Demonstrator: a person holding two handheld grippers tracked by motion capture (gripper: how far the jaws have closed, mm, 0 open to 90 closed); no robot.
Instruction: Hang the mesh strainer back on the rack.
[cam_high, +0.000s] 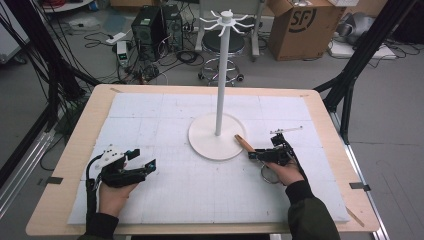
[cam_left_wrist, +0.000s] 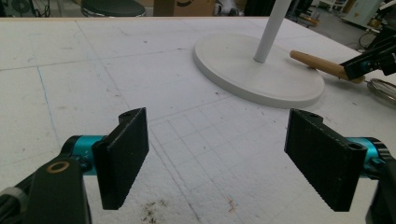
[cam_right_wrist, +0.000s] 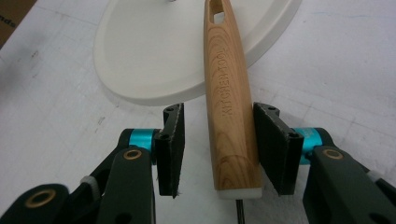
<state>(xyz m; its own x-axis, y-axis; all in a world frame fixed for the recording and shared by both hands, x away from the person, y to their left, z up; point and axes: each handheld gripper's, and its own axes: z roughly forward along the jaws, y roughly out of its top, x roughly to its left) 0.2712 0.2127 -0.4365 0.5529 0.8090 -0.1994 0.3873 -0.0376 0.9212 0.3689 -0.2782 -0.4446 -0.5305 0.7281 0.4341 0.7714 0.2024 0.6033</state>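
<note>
Wooden handle (cam_right_wrist: 231, 116) between right tool (cam_right_wrist: 218, 149) pads, gap one side; left tool (cam_left_wrist: 224, 158) spread.

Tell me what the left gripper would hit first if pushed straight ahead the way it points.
Probably the white stand base: the open left gripper faces bare mat, then that disc, though depth is uncertain.

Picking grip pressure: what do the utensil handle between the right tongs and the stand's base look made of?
Utensil handle: wood by the look, pale grain lines, smooth satin surface, engraved lettering, a whitish collar at the end nearest the camera, perhaps plastic. Stand's base: matte off-white, even colour with no grain; painted metal or plastic, cannot tell which.
</note>
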